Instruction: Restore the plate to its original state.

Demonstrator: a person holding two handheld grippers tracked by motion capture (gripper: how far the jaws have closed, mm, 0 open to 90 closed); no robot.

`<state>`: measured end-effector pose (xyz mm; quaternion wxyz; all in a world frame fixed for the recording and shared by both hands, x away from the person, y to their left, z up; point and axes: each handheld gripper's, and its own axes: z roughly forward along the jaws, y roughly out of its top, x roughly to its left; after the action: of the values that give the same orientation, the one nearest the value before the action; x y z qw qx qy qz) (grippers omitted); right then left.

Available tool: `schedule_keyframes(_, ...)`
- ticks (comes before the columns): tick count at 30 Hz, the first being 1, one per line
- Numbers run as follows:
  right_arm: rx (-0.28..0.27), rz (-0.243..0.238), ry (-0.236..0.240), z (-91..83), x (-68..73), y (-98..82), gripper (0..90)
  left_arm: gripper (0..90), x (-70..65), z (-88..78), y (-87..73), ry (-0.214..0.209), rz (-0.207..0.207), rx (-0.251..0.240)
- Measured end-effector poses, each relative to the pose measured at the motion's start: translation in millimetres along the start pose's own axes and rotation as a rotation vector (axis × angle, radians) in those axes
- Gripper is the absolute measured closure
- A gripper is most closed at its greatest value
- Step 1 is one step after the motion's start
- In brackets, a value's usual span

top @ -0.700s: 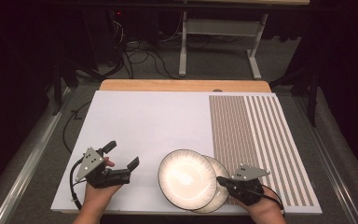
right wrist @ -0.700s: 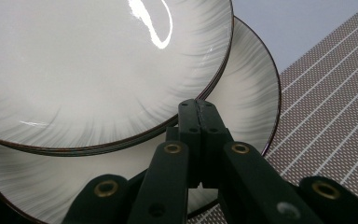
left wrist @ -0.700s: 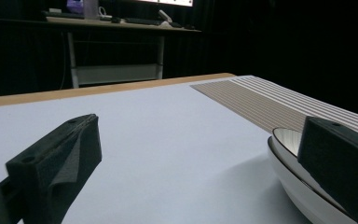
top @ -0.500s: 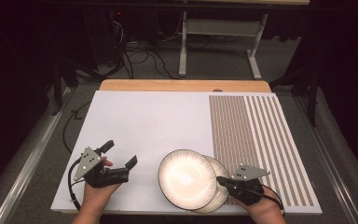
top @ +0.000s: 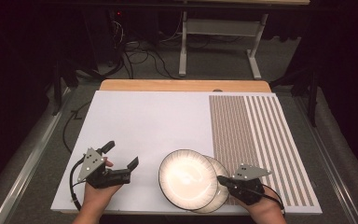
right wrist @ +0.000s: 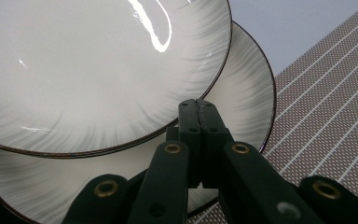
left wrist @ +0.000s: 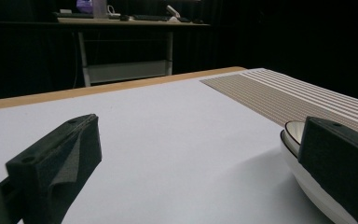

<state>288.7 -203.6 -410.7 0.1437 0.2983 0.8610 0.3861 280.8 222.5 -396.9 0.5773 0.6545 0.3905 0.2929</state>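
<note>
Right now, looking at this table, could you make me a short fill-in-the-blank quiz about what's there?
1. The number of plates stacked on the table is ____.
2. The jaws of the left hand-held gripper stand ____.
3. The jaws of the right hand-held gripper are ____.
4. The striped mat lies on the table's ____ side in the high view.

Missing words: two; open; shut; right

Open white bench (top: 149,126) ahead of left gripper (top: 120,157): free passage. Blocked toward the right by 2 overlapping plates (top: 189,179). Striped mat (top: 261,140) beyond: flat, unobstructed.
</note>
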Motion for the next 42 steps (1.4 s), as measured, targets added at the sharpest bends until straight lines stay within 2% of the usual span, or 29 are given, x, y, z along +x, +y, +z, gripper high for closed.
schedule_keyframes(11, 0.001, 0.002, 0.001, -0.7, -0.1, 0.6, 90.0, 0.6, 0.4, 1.3, -0.2, 0.006, 0.013, 0.029)
schedule_keyframes(22, -0.002, 0.001, 0.005, -0.4, -0.6, 0.1, 90.0, 0.6, -1.6, 1.1, 0.8, 0.004, 0.033, 0.032)
schedule_keyframes(36, -0.001, -0.001, 0.003, -1.4, -2.0, -0.2, 90.0, 0.6, -3.0, 1.5, 1.1, -0.01, 0.038, 0.034)
schedule_keyframes(42, -0.006, 0.012, -0.004, -3.6, -3.8, -0.7, 90.0, 0.6, -3.0, 1.5, 1.1, -0.013, 0.038, 0.034)
